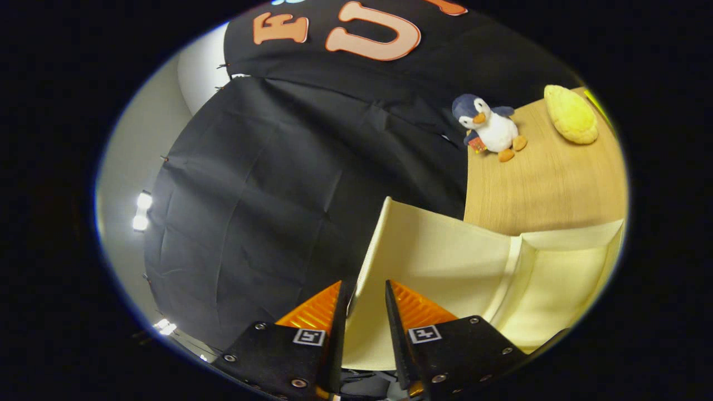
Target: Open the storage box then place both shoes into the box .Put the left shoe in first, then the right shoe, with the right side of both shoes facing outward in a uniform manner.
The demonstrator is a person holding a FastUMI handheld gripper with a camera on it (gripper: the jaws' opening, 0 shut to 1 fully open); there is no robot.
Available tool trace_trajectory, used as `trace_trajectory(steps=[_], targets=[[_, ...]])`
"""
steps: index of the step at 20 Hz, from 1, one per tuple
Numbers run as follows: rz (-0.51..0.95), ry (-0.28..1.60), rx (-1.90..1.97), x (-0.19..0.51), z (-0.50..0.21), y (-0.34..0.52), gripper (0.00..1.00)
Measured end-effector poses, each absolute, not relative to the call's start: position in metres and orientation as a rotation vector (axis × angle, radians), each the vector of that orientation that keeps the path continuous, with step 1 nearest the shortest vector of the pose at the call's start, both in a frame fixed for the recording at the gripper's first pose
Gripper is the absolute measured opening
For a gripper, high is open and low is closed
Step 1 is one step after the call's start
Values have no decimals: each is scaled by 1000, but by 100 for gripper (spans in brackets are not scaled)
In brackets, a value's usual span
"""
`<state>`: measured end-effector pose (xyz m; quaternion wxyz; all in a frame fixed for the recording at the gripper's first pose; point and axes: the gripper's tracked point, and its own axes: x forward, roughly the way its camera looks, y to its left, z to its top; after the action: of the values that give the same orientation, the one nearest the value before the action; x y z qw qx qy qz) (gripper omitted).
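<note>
The gripper [365, 312] sits nearest, its jaws a little apart with the edge of the box's cream lid [401, 245] running up between them. Whether both fingers actually press on the lid cannot be told; a gap shows on the one o'clock side, so it looks more like a loose straddle than a firm pinch.

Just beyond the jaws, toward two o'clock, the box [557, 278] stands open, its pale inner walls and a fold showing, with no shoe seen in the part that shows. The lid is raised, so the opening step appears done or nearly so. Both shoes seem left to place, the left one first.

Farther out at one o'clock, the wooden bench [535, 189] carries a plush penguin [490, 128] and, near it, a yellow cushion-like thing [571, 114].
</note>
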<state>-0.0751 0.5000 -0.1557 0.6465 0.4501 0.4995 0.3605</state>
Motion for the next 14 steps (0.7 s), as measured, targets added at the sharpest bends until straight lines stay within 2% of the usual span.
trace_trajectory(steps=[1,2,3,4,6,10,14], targets=[[807,1118,1009,-75,-158,497,45],[795,1094,976,-73,-161,491,59],[785,1074,938,-72,-163,482,65],[776,1060,906,-72,-166,471,76],[739,1033,861,-71,-176,445,87],[602,1020,743,-74,-220,380,93],[451,1017,587,-92,-273,295,95]])
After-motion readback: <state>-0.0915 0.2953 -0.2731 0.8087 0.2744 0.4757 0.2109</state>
